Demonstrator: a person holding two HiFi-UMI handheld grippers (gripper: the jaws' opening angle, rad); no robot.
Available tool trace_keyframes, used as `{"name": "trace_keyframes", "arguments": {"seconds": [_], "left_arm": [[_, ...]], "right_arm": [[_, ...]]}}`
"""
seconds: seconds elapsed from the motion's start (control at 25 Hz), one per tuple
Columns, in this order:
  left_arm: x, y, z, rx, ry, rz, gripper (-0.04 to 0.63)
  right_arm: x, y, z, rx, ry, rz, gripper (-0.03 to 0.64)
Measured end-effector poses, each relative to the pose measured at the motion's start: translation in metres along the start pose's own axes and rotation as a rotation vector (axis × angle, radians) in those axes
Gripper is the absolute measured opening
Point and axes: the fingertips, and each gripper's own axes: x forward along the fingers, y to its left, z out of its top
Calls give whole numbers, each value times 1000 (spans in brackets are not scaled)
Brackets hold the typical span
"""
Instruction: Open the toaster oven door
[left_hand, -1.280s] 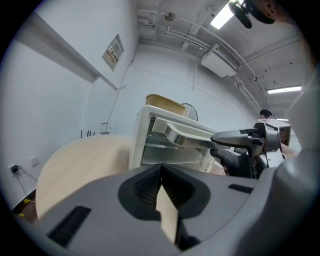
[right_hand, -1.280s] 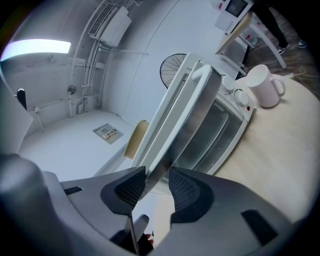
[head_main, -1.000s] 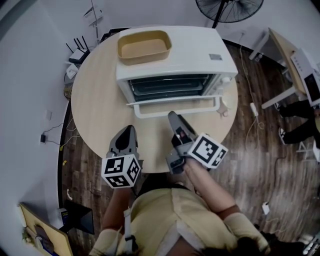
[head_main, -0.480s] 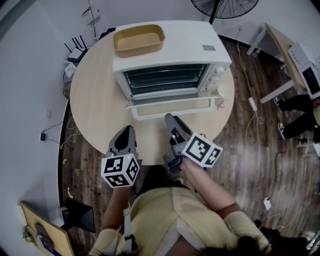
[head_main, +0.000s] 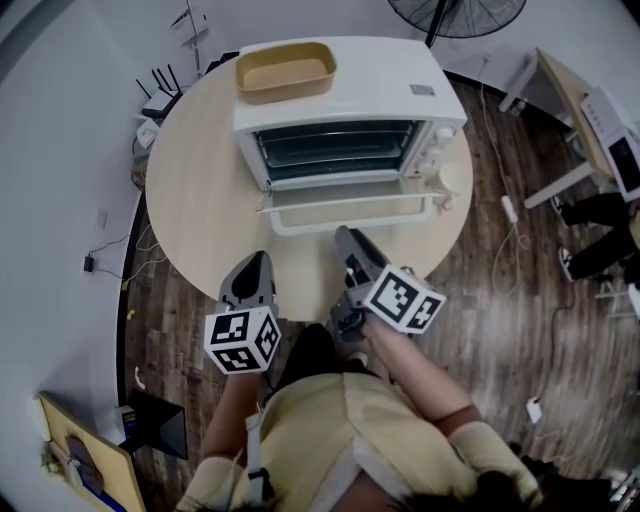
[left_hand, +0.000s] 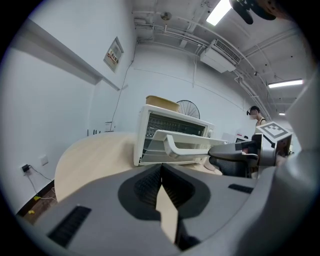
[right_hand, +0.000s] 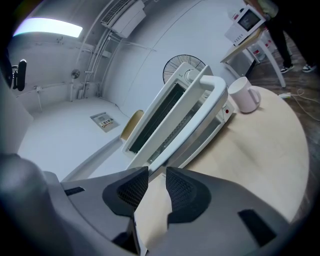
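Two grippers sit over the near edge of the round table (head_main: 200, 200). The left gripper (head_main: 254, 260) has its jaws pressed together on nothing and is parked well short of the oven. The right gripper (head_main: 345, 236) is a bit further in, with its tip near the door handle (left_hand: 191, 150) but not touching it. Its jaws are apart and closing, and only bare tabletop shows between them. Past them, the toaster oven (head_main: 345, 85) stands toward the far edge of the table. Its door (head_main: 345, 200) is already swung down toward the person, roughly flat, with the racks showing inside, so the opening looks done or nearly done. The door reads as a stiff metal frame with a glass pane, hinged at the bottom and probably light to swing. The glass could rattle if the door is let drop. The best hold is the middle of the rigid white handle bar along its free edge. The oven body looks light enough to slide if pulled hard. A tan tray (head_main: 285, 70) sits on the oven top, a white mug (head_main: 450, 178) stands at the oven's right near the table edge, and a floor fan (head_main: 455, 15) is behind.
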Motion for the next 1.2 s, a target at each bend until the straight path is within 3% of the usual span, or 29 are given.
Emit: {"name": "trace_keyframes", "arguments": {"seconds": [1.2], "left_arm": [[-9,1,-31,-10,59,20,3]], "right_arm": [[-19,-41,-48,-25,77,-81,83]]}}
